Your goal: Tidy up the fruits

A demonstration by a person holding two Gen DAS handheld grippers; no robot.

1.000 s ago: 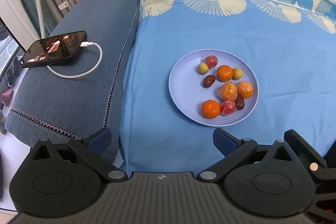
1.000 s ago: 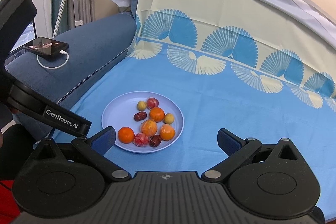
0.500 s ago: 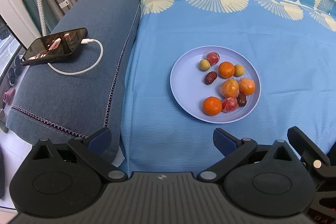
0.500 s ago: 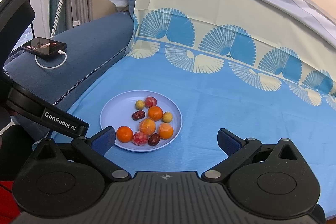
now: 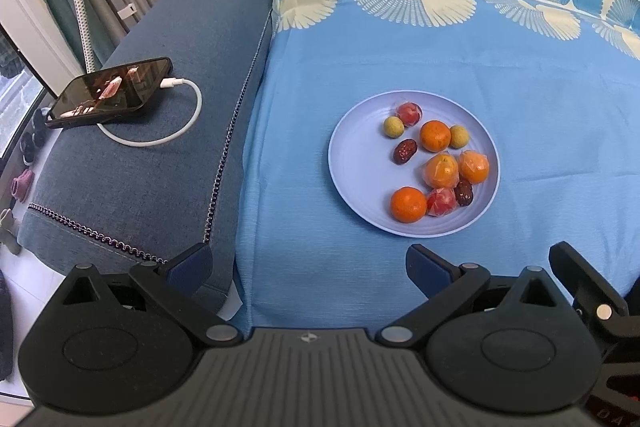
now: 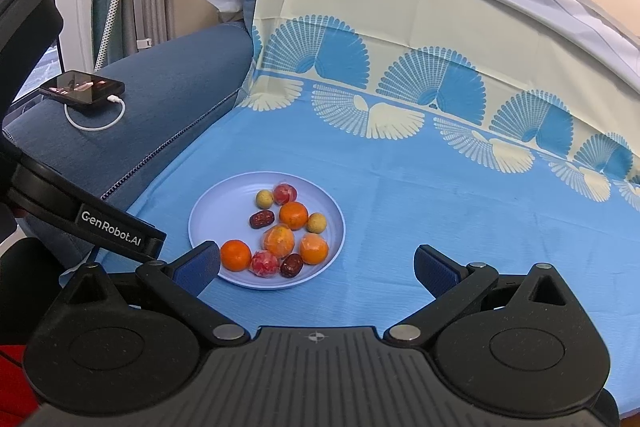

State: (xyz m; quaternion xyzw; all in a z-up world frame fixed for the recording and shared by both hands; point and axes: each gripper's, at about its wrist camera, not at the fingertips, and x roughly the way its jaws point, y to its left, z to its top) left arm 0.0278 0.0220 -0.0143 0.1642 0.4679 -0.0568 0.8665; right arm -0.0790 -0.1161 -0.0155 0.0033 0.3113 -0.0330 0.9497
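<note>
While lying mixed on plate (image 5: 352,163): fruits (image 5: 436,163) bunching toward its right half, none off it | hovering near plate's front rim: left gripper (image 5: 308,265), right gripper (image 6: 316,263), both spread wide, holding nothing.

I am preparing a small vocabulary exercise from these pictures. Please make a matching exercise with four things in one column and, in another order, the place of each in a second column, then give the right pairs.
Things
1. phone
2. plate
3. white cable
4. left gripper

Places
A. on the light blue cloth, holding the fruits
B. flat on the dark blue sofa arm, screen up
C. open, hanging over the near edge of the cloth, holding nothing
D. in a loop on the sofa arm, plugged into the phone

Pairs: 1-B, 2-A, 3-D, 4-C
</note>
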